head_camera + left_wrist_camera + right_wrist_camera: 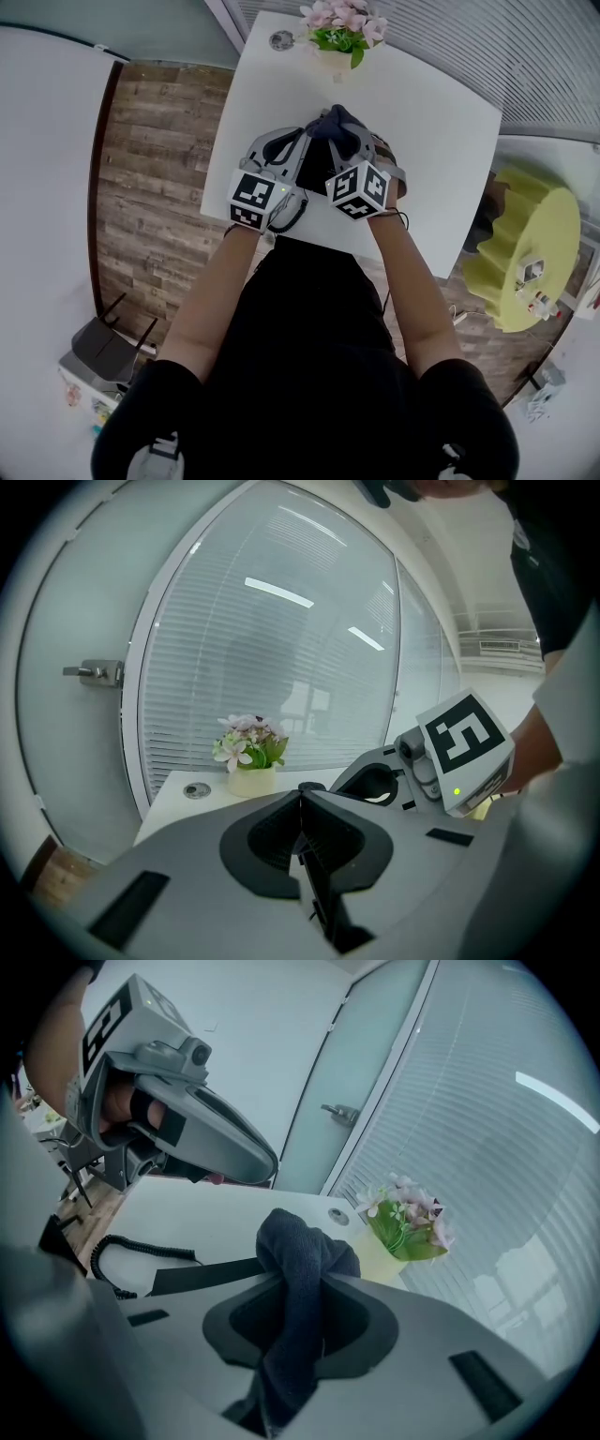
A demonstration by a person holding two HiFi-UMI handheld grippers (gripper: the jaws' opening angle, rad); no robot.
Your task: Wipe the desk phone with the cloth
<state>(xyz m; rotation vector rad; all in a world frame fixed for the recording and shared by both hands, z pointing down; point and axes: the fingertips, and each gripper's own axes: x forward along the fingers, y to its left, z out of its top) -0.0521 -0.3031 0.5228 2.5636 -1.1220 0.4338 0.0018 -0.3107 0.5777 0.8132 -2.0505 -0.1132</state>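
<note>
My right gripper is shut on a dark blue cloth, which bunches up out of the jaws. The cloth hangs over the black desk phone, which is mostly hidden under both grippers; its edge and coiled cord show on the white table. My left gripper sits just left of the cloth, beside the right one. Its jaws are shut with nothing between them.
A pot of pink flowers stands at the table's far edge, and a small round cap lies to its left. Wood floor lies left of the table, and a yellow-green round stool stands at the right. A glass wall with blinds is beyond.
</note>
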